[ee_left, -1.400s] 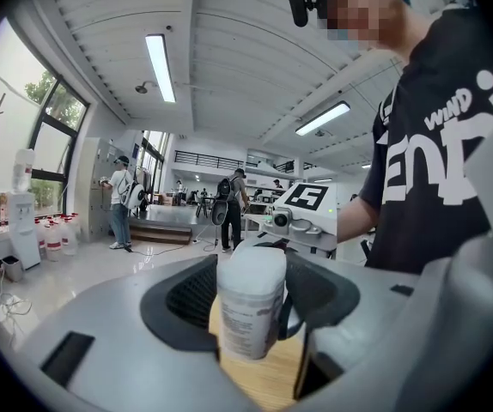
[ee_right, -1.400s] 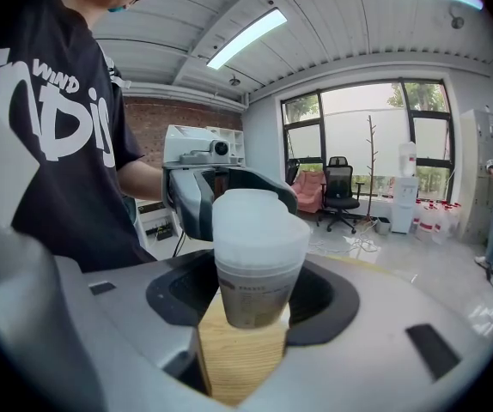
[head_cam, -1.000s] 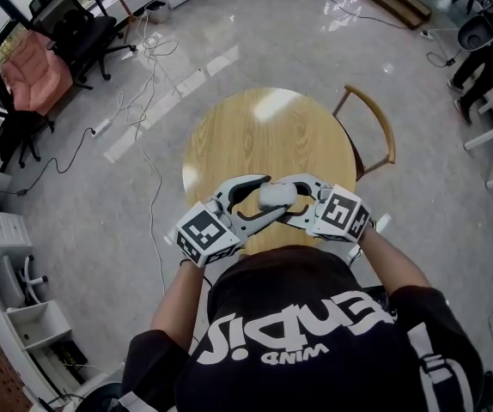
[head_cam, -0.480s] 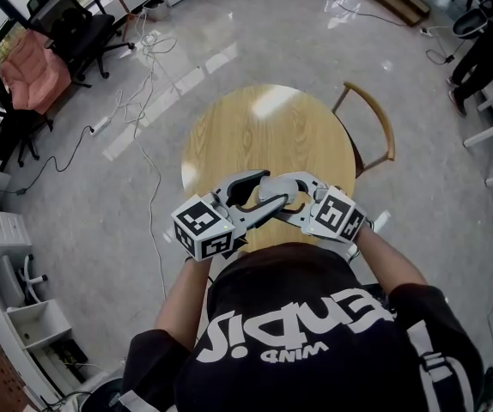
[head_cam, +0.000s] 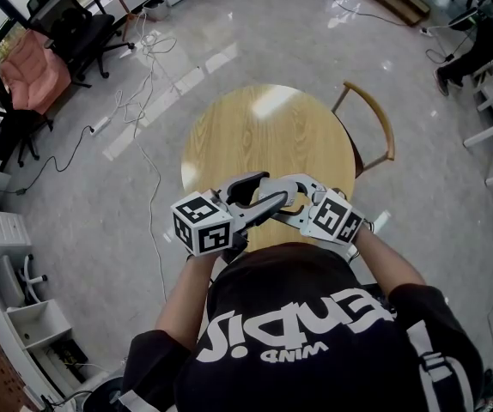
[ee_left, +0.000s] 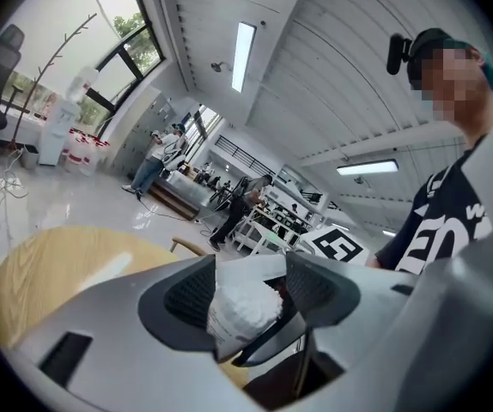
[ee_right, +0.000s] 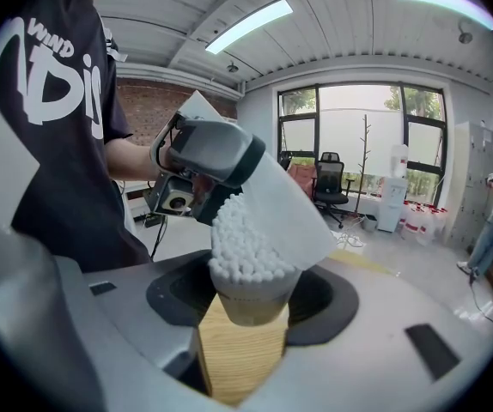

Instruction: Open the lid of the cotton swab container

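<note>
A round wooden table (head_cam: 268, 127) stood on a glossy floor, with a wooden chair (head_cam: 374, 118) behind it and office chairs (head_cam: 62, 28) well off to the left beside loose cables (head_cam: 148, 101). The person's black T-shirt (head_cam: 315, 342) read "WIND". Both grippers met over the table's near edge, pointing toward each other. The right gripper (ee_right: 248, 299) was clamped on the cotton swab container (ee_right: 248, 309), its swabs exposed. The left gripper (ee_left: 248, 277) was pinching its lid (ee_right: 285, 200), which was tilted up and open.

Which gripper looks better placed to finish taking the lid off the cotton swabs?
Left, probably. The left gripper clamps the lid, which is tilted up off the cotton swabs; the right gripper is occupied holding the container.
</note>
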